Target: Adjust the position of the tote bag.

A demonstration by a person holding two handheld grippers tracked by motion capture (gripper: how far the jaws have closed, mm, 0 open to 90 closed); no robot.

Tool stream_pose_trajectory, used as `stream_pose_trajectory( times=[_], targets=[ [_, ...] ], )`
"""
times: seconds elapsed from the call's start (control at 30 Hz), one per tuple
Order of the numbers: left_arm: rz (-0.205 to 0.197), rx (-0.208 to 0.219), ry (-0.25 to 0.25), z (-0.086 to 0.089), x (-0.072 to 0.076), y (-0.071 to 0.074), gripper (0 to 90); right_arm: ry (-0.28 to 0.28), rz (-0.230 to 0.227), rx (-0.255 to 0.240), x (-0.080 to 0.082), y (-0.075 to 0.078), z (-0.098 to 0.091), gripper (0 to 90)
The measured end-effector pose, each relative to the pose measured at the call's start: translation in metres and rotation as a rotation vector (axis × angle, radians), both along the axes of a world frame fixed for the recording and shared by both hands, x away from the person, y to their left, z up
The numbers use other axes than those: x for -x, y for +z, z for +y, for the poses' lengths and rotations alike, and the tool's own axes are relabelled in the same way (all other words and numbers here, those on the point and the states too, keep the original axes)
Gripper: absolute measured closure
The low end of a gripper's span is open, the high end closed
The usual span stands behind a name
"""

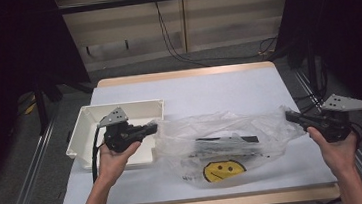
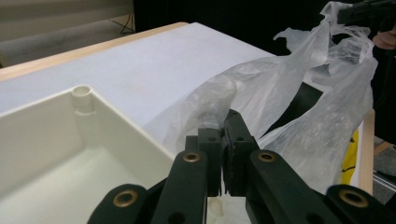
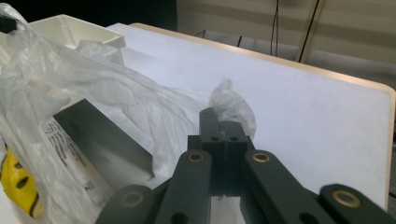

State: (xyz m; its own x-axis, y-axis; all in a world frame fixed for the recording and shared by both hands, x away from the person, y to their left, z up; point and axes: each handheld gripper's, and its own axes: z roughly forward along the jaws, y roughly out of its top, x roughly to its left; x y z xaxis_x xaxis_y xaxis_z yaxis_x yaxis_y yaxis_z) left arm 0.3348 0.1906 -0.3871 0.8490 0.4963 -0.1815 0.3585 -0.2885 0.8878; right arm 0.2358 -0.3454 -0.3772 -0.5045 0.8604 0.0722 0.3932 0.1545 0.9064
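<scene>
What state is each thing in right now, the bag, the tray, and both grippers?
Plastic bag: lying on the table, pulled wide by both handles, something dark inside.
White tray: upright, looks empty.
Left gripper: shut on the bag's left handle.
Right gripper: shut on the bag's right handle.

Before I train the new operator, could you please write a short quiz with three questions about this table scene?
1. True or false: both grippers are shut on the plastic bag.
2. What is printed on the bag's front? A) a yellow smiley face B) a red star C) a blue arrow
3. Fill in: the white tray lies on the table beside the person's ____ gripper.

Key:
1. True: the left gripper and the right gripper each pinch one end.
2. A: the smiley face.
3. Left.
</scene>
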Motion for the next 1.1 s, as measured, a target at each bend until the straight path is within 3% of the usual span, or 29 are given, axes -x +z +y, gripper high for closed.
stream_pose_trajectory(
  times=[0.23,0.37,0.43,0.63,0.73,0.83,0.87,1.1],
  targets=[
    [0.025,-0.031,0.021,0.009,0.003,-0.016,88.9,-0.005,0.028,0.003,-0.001,-0.02,-0.009,90.0],
    [0.063,0.02,0.042,0.019,-0.001,-0.024,89.2,-0.011,0.055,0.034,-0.003,-0.032,-0.011,90.0],
    [0.067,0.02,0.046,0.021,-0.002,-0.025,89.3,-0.024,0.069,0.054,-0.004,-0.036,-0.012,90.0],
    [0.082,-0.036,0.033,0.019,-0.002,-0.031,89.5,-0.045,0.087,0.039,-0.006,-0.043,-0.019,90.0],
    [0.077,-0.043,0.039,0.02,-0.004,-0.032,89.5,-0.048,0.097,0.056,-0.007,-0.047,-0.019,90.0],
    [0.067,-0.071,0.038,0.016,-0.005,-0.033,89.5,-0.046,0.112,0.069,-0.01,-0.051,-0.019,90.0],
    [0.069,-0.099,0.031,0.012,-0.005,-0.035,89.5,-0.056,0.124,0.082,-0.013,-0.056,-0.019,90.0],
    [0.087,-0.117,0.026,0.012,-0.006,-0.04,89.6,-0.057,0.162,0.099,-0.015,-0.068,-0.019,90.0]
  ],
)
